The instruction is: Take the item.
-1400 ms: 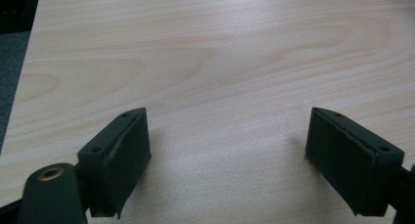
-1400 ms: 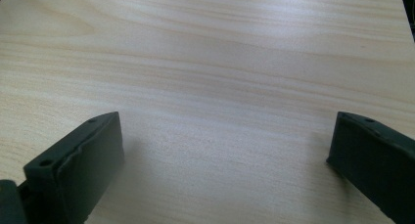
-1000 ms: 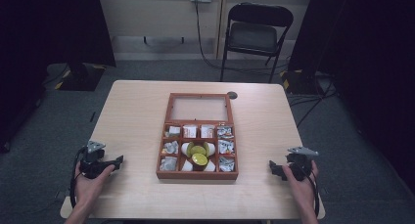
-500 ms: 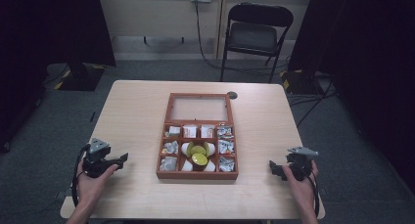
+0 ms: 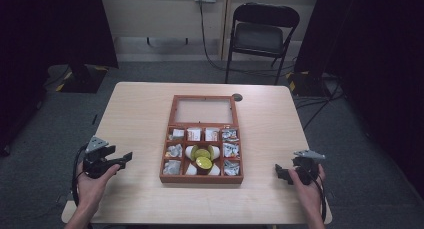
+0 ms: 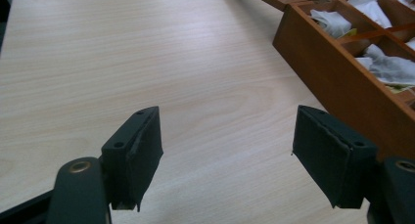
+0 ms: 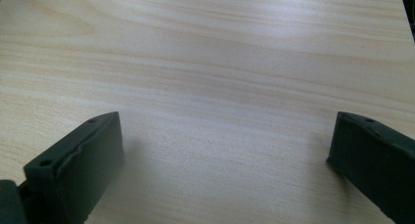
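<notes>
High view: reddish-brown wooden compartment box [image 5: 201,178] at mid-table, lid laid back; left gripper [image 5: 125,159] well left of it, right gripper [image 5: 278,172] right of it.
Left gripper view: jaws apart on nothing, having just been closing, box wall [image 6: 337,72] cut off; white packets and yellow-green round pieces inside hard to identify. Right gripper view: jaws wide apart over pale wooden table [image 7: 210,62].

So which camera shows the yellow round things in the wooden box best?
The high view. It looks down into the wooden box, so the yellow round things show in its middle compartments. The left gripper view catches the box's side wall and some white packets. The right gripper view looks at bare table.
</notes>
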Demonstrator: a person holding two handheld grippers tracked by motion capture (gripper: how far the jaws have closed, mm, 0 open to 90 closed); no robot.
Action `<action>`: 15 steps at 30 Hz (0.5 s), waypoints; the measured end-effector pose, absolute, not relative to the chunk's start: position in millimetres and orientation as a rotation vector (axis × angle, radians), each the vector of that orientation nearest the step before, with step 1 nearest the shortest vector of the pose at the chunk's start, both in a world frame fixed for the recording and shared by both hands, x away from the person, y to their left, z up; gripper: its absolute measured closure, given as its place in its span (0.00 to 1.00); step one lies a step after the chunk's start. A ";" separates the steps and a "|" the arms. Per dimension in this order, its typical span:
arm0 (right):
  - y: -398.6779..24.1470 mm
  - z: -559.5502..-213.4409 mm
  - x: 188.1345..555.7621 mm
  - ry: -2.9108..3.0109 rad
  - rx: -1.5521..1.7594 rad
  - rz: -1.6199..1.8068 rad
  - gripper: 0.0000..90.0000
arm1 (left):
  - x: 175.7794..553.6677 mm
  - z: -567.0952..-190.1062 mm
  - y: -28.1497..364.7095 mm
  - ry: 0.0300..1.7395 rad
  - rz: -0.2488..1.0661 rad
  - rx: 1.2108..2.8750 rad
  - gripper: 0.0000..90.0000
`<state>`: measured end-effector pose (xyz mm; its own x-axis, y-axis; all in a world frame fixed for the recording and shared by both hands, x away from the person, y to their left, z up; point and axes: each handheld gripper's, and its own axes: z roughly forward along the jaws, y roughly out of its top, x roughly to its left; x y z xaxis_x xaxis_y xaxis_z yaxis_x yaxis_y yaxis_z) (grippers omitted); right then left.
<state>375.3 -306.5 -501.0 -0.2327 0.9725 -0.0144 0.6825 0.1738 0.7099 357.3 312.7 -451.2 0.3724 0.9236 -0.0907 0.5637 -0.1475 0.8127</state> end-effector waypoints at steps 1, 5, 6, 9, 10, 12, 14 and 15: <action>-306.5 -501.0 375.3 1.985 1.556 0.813 0.00 | 357.3 -449.9 311.8 1.293 0.577 1.831 0.29; -306.5 -501.0 375.3 1.985 1.556 0.814 0.00 | 358.8 -446.7 307.2 1.264 0.565 1.839 0.29; -306.5 -501.0 375.3 1.985 1.555 0.814 0.00 | 359.0 -446.5 305.5 1.253 0.562 1.837 0.29; -306.5 -501.0 375.3 1.985 1.556 0.814 0.00 | 359.9 -444.8 299.7 1.224 0.548 1.857 0.29; -306.5 -501.0 375.3 1.985 1.556 0.814 0.00 | 360.3 -443.9 297.1 1.211 0.543 1.860 0.29; -306.5 -501.0 375.4 1.985 1.555 0.814 0.00 | 360.6 -441.9 293.8 1.197 0.536 1.862 0.29; -306.5 -501.0 375.4 1.984 1.556 0.813 0.00 | 361.3 -439.3 289.7 1.177 0.535 1.871 0.29; -306.5 -501.0 375.4 1.984 1.556 0.813 0.00 | 361.5 -438.2 287.0 1.170 0.548 1.881 0.29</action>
<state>375.4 -306.5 -501.0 -0.2326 0.9725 -0.0149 0.6824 0.1741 0.7100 361.5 287.0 -438.2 0.4706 0.8802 -0.0612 0.5166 -0.2186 0.8279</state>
